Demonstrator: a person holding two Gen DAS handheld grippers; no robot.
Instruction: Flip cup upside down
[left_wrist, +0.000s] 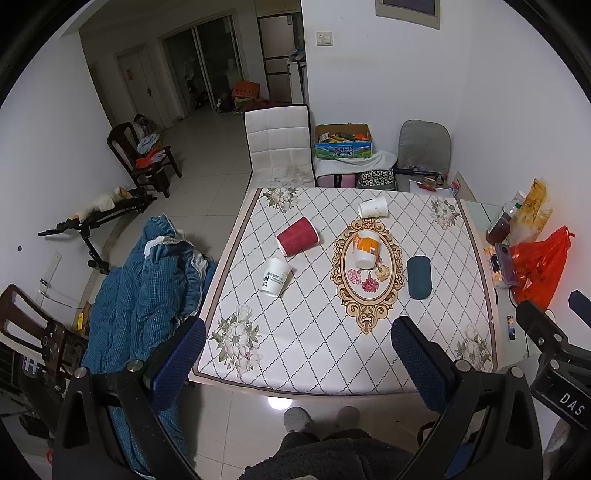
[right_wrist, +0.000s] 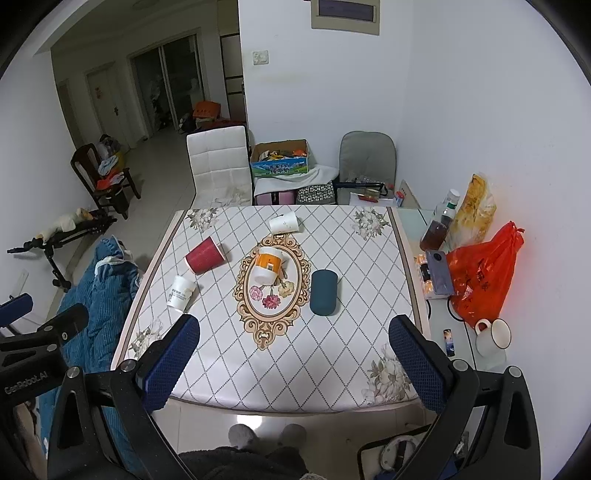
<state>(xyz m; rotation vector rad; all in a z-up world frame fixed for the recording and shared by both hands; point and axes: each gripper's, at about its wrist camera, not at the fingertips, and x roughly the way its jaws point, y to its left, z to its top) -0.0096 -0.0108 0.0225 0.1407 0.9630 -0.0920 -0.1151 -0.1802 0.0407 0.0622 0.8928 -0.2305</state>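
Four cups, red cup (left_wrist: 297, 236) included, lie tipped on the table (left_wrist: 317, 350).

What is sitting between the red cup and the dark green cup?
The orange-and-white cup lies on its side between the red cup and the dark green cup, on the table's oval pattern. Both wrist views show it.

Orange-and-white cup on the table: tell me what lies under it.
The orange-and-white cup lies on its side on the tablecloth's gold-framed oval medallion, above the printed flowers. The cup covers the patch of pattern directly beneath it. Both grippers hang open, short of the table.
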